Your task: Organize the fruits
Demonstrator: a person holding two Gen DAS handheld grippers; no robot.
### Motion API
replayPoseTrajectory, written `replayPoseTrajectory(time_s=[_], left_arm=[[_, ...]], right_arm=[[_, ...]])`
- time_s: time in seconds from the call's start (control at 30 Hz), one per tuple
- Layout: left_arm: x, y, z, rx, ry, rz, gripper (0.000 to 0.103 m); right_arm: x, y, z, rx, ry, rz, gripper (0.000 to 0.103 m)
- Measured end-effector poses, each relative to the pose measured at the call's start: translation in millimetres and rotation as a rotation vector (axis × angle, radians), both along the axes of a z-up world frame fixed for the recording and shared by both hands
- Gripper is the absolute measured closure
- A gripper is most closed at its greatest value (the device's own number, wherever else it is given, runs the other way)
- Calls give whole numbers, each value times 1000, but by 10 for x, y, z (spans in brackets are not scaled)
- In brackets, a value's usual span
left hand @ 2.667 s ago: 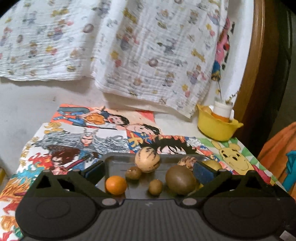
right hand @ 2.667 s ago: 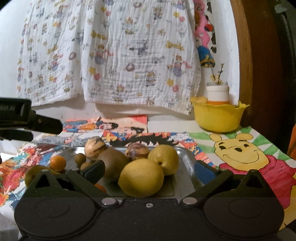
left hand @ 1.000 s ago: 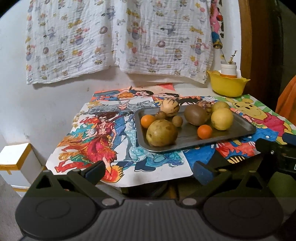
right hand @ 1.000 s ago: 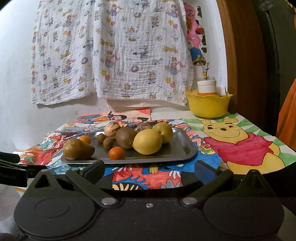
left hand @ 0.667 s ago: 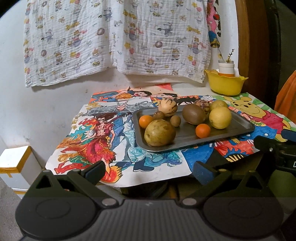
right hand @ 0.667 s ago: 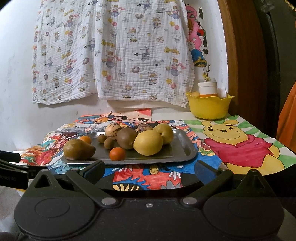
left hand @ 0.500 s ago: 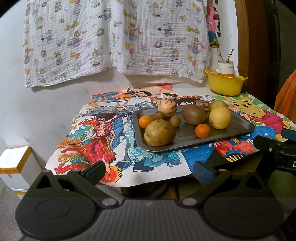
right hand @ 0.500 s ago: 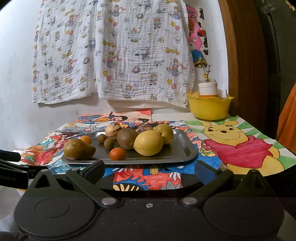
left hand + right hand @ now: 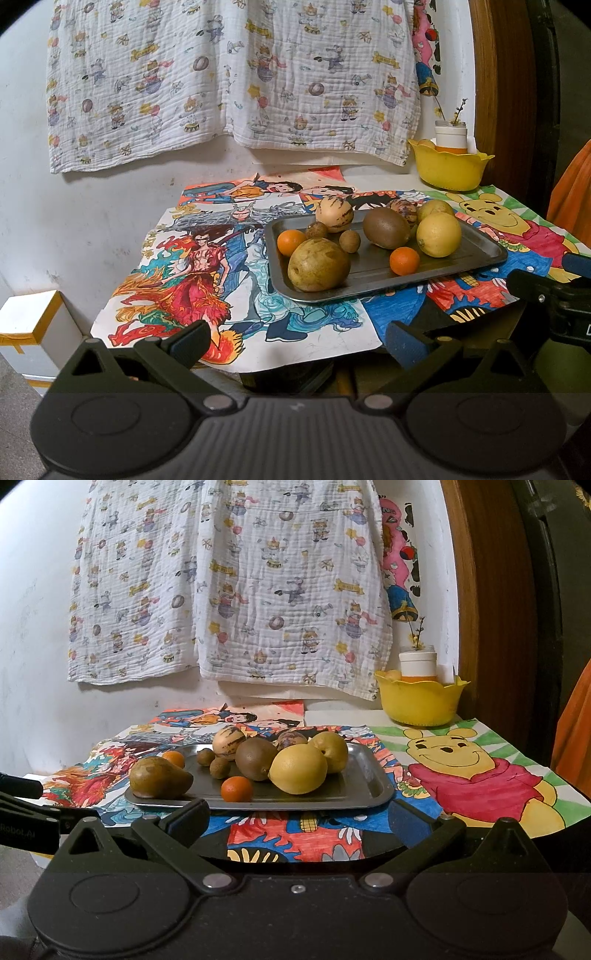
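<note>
A metal tray (image 9: 476,264) (image 9: 373,775) holds several fruits on the table. In the left wrist view I see a brown pear (image 9: 318,264), two small oranges (image 9: 404,261), a kiwi (image 9: 386,227), a yellow lemon (image 9: 439,234) and a striped round fruit (image 9: 334,214). The right wrist view shows the lemon (image 9: 297,768), the kiwi (image 9: 256,757), the pear (image 9: 159,777) and an orange (image 9: 236,788). My left gripper (image 9: 298,341) is open and empty, held back from the table's front edge. My right gripper (image 9: 297,818) is open and empty, just before the table edge.
A yellow bowl (image 9: 448,168) (image 9: 419,701) with a white jar stands at the back right. Coloured cartoon drawings (image 9: 192,280) (image 9: 476,775) cover the table. A patterned cloth (image 9: 229,74) hangs on the wall. A white box (image 9: 29,332) sits low at left. A wooden frame (image 9: 491,609) stands right.
Both grippers pulled well back from the tray since 2.7 s ago; a brown pear and a second orange now lie on the tray. Over the last second almost nothing moved.
</note>
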State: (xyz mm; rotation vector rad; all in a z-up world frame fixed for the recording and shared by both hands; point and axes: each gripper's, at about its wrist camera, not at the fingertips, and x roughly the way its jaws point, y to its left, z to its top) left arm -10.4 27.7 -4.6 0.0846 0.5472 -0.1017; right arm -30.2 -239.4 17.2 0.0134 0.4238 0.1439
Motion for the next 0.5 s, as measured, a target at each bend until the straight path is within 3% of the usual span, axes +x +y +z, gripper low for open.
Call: replayPoseTrajectory(time_s=[0.5], left_arm=[[0, 6, 3, 0, 0, -2, 0]], right_arm=[[-5, -12, -6, -5, -1, 10, 1]])
